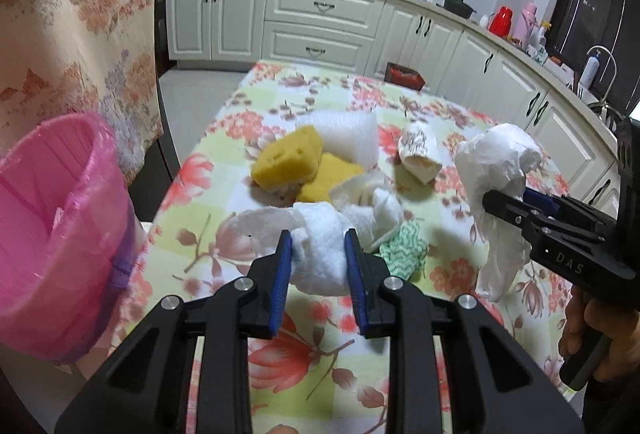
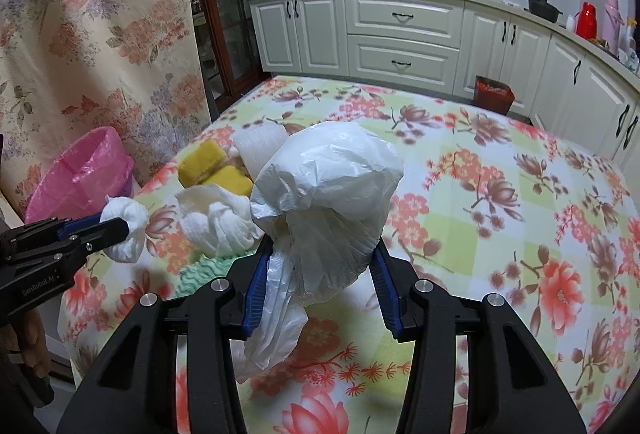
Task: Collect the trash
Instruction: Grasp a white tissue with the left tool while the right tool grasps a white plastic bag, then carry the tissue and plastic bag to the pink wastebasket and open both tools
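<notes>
- Crumpled white tissue wad – pinched in left tongs, off counter.
- White plastic bag, bunched – clamped in right tongs, tail hanging.
- Yellow sponges, white foam, more tissue, green cloth – piled mid-counter.
- Pink-lined bin – beside counter's left edge.

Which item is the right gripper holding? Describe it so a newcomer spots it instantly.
Start at the table with the floral tablecloth. Above its near edge, the right gripper is shut on a crumpled white plastic bag, bulging at the top with a loose tail hanging below. Unlike the soft white paper towel wad in the left gripper, it is glossy, thin film and larger.
</notes>
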